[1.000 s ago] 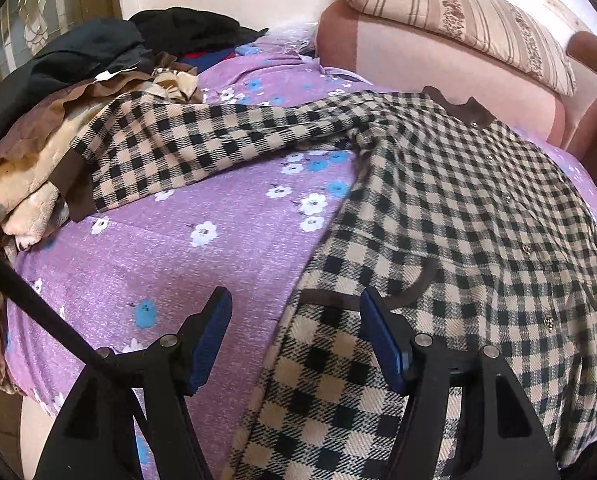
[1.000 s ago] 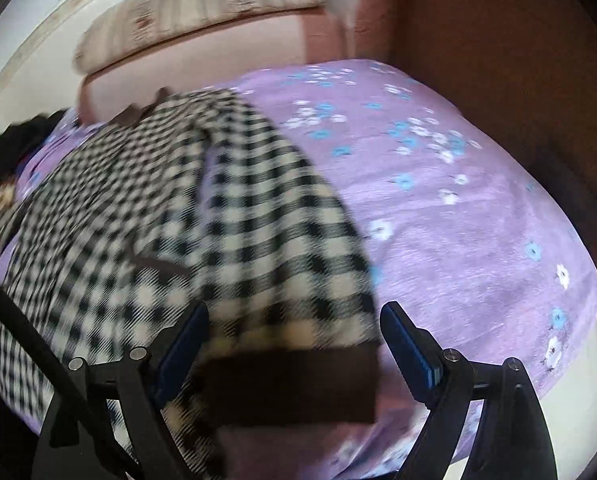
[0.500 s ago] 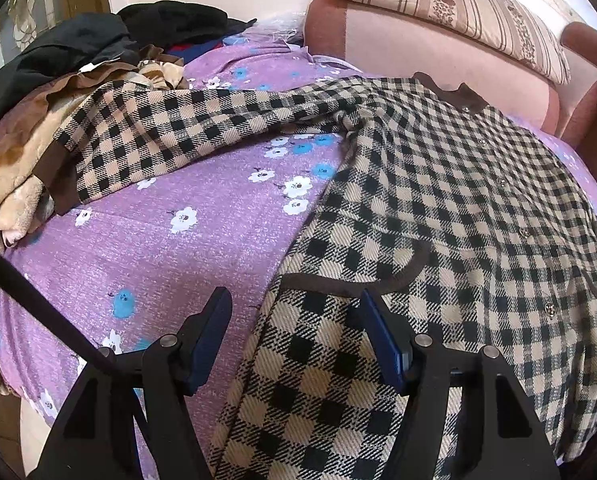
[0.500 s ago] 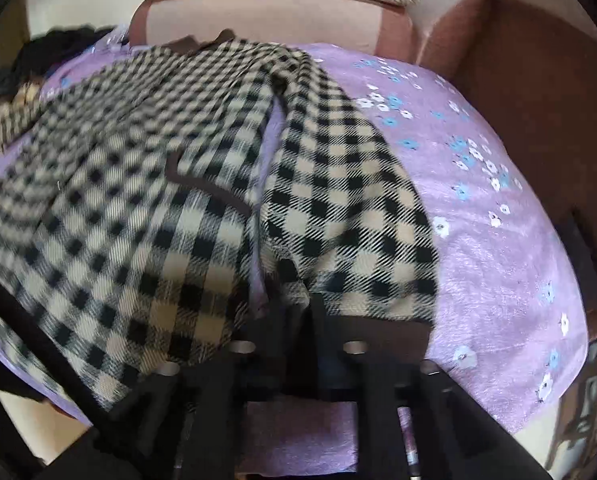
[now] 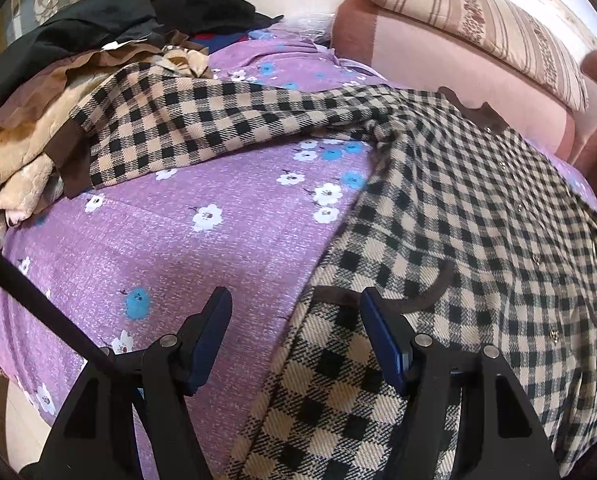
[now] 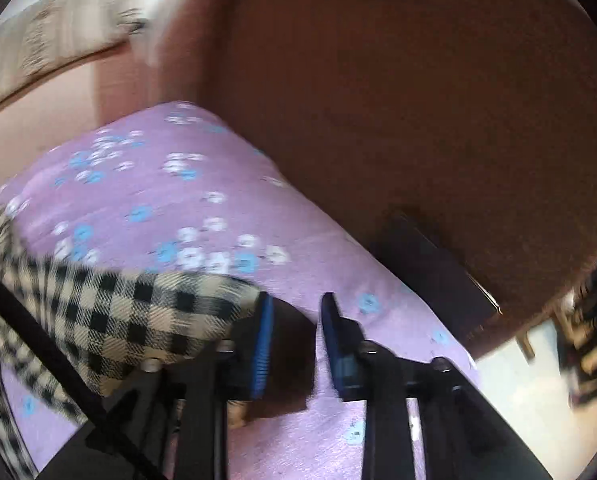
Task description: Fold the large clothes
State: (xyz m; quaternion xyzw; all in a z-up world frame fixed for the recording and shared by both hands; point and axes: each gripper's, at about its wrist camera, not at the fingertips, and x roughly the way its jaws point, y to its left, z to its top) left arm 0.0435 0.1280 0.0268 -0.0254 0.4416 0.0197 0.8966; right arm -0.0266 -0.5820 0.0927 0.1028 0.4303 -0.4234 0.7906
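Note:
A black-and-beige checked jacket [image 5: 458,208] with brown trim lies spread on the purple flowered sofa cover [image 5: 186,248]. One sleeve [image 5: 202,120] stretches left toward a clothes pile. My left gripper [image 5: 294,332] is open and empty over the jacket's lower left edge. In the blurred right wrist view my right gripper [image 6: 296,328] has its jaws partly apart, with the brown cuff [image 6: 294,344] of the other checked sleeve [image 6: 138,320] between them. I cannot tell if the cuff is pinched.
A pile of dark, brown and beige clothes [image 5: 58,92] sits at the left. The pink sofa back [image 5: 438,60] with a striped cushion [image 5: 478,20] is behind. A brown armrest [image 6: 418,120] rises right of the seat, with floor [image 6: 530,392] beyond.
My right gripper was shut on the sleeve cuff, swung right toward the armrest, and its jaws have parted. My left gripper pulled back slightly and stays open.

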